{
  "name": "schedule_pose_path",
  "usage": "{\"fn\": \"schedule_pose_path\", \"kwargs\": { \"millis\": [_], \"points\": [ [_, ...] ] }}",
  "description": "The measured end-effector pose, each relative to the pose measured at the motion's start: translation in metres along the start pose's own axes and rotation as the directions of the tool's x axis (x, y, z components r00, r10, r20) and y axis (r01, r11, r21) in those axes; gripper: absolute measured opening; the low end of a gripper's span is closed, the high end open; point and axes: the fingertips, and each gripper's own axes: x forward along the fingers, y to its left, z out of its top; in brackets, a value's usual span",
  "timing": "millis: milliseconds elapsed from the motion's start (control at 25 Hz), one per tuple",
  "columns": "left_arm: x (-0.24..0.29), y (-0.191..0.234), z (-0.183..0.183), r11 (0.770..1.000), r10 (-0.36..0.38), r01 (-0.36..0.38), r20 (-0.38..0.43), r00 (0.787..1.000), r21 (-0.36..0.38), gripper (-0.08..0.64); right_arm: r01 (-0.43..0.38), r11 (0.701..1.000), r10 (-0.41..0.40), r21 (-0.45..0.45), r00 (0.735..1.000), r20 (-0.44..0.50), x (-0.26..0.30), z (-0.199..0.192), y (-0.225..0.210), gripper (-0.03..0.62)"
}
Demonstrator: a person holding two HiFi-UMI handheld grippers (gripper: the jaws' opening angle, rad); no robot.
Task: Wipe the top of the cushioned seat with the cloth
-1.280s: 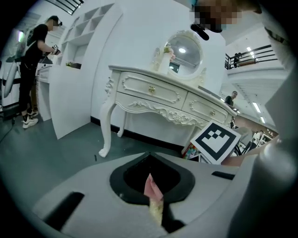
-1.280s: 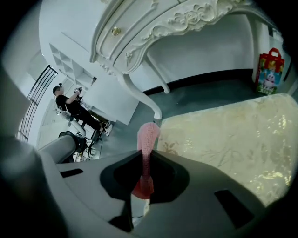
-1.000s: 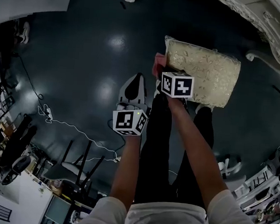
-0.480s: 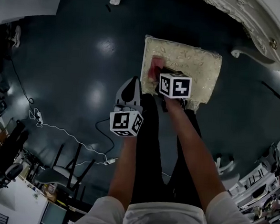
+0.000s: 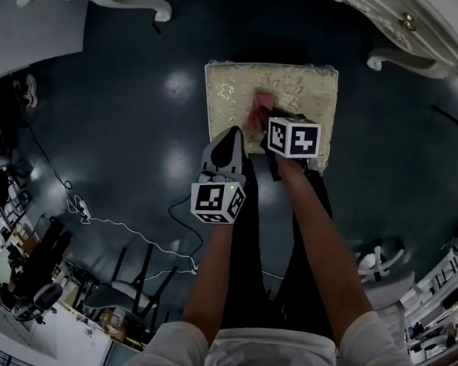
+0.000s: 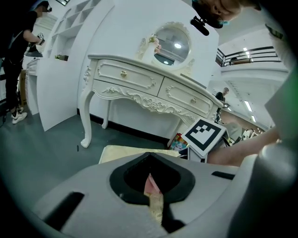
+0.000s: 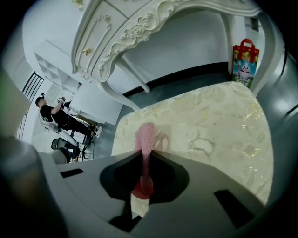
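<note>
Over the cushioned seat (image 5: 235,93) we find the right gripper (image 5: 269,125) clamping the cloth (image 5: 259,108), the left gripper (image 5: 230,133) closed and empty; we judge wiping unfinished.

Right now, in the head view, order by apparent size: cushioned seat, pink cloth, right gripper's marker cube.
1. cushioned seat
2. marker cube, though nearer the camera
3. pink cloth, only partly visible
</note>
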Motion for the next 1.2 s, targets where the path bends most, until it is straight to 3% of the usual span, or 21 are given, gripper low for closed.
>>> {"fn": "schedule_pose_path", "kwargs": {
  "millis": [800, 920, 1080, 1200],
  "points": [
    [0.070, -0.128, -0.002, 0.980, -0.186, 0.189, -0.055, 0.981, 0.055, 0.014, 0.064, 0.985, -0.080, 0.162, 0.992, 0.095, -0.094, 0.016, -0.136, 0.032],
    [0.076, -0.138, -0.006, 0.976, -0.207, 0.210, -0.065, 0.976, 0.054, 0.014, 0.110, 0.980, -0.127, 0.164, 0.987, 0.096, -0.102, 0.016, -0.153, 0.032],
    [0.078, -0.142, -0.008, 0.974, -0.217, 0.220, -0.071, 0.974, 0.051, 0.014, 0.193, 0.954, -0.215, 0.232, 0.973, 0.077, -0.110, 0.002, -0.195, 0.032],
    [0.077, -0.138, -0.007, 0.974, -0.215, 0.219, -0.073, 0.974, 0.053, 0.014, 0.184, 0.938, -0.214, 0.294, 0.974, 0.073, -0.110, -0.010, -0.211, 0.032]
  ]
}}
